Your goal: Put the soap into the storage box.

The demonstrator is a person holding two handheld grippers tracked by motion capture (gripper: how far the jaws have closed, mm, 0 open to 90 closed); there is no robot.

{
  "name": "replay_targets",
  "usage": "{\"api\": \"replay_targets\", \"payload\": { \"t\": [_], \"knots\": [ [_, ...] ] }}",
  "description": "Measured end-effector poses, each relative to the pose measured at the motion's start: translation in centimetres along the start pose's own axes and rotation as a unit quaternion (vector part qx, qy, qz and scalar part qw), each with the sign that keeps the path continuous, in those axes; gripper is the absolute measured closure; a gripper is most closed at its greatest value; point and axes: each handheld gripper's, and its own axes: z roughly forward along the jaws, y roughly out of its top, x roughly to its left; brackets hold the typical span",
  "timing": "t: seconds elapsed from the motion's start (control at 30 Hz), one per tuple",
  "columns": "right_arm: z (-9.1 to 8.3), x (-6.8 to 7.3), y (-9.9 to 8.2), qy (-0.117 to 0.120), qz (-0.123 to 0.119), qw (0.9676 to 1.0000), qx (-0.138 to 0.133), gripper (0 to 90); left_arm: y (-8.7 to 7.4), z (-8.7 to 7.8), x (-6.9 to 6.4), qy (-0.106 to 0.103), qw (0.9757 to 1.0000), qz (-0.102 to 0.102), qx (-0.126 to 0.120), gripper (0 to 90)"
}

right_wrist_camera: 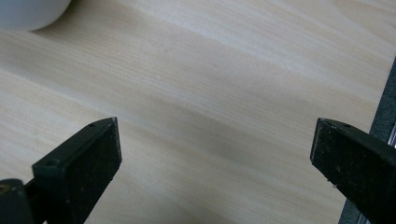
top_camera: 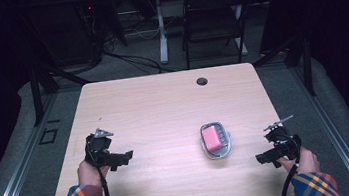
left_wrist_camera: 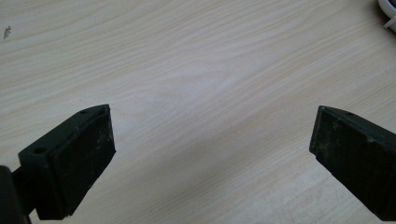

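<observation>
Now | your right hand-held gripper (top_camera: 259, 158): jaws spread, empty | pink soap (top_camera: 211, 138) in dish (top_camera: 225, 148) lies at its 10 o'clock, near, long axis 12-to-6 | left hand-held gripper (top_camera: 130, 156) spread, farther away.

No readable text, labels, brands or numbers showing anywhere, not on the table (top_camera: 164, 109), not on the soap dish (top_camera: 216, 140), not on either gripper.
</observation>
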Motion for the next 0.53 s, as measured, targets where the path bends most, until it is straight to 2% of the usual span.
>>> {"api": "replay_targets", "payload": {
  "t": [0.07,0.1,0.2,0.27,0.3,0.33,0.53],
  "knots": [
    [0.28,0.1,-0.24,0.004,0.009,0.9999,-0.011,1.3,0.0,-0.01,0.02,0.0,1.0,0.0,0.0,0.0],
    [0.26,0.04,-0.16,-0.001,0.001,1.0,0.002,1.2,0.0,-0.02,0.03,-0.001,1.0,-0.002,0.001,0.1],
    [0.52,0.1,-0.16,-0.001,-0.004,1.0,0.006,0.8,0.02,0.02,0.02,-0.001,1.0,0.0,0.0,0.0],
    [0.61,-0.01,-0.19,-0.003,0.001,1.0,0.007,0.8,0.04,0.05,-0.02,-0.001,1.0,-0.001,0.0,0.1],
    [0.78,-0.01,-0.29,0.008,0.013,0.9999,-0.003,0.8,0.05,0.05,-0.03,-0.003,1.0,-0.001,0.001,0.0],
    [0.67,-0.15,-0.19,0.0,0.006,0.9999,0.011,0.7,0.05,0.06,-0.03,-0.003,1.0,-0.001,0.002,0.1],
    [0.84,-0.09,-0.11,-0.004,0.008,0.9999,0.013,0.0,0.08,0.1,-0.04,-0.003,1.0,0.001,0.002,0.0]
  ]
}}
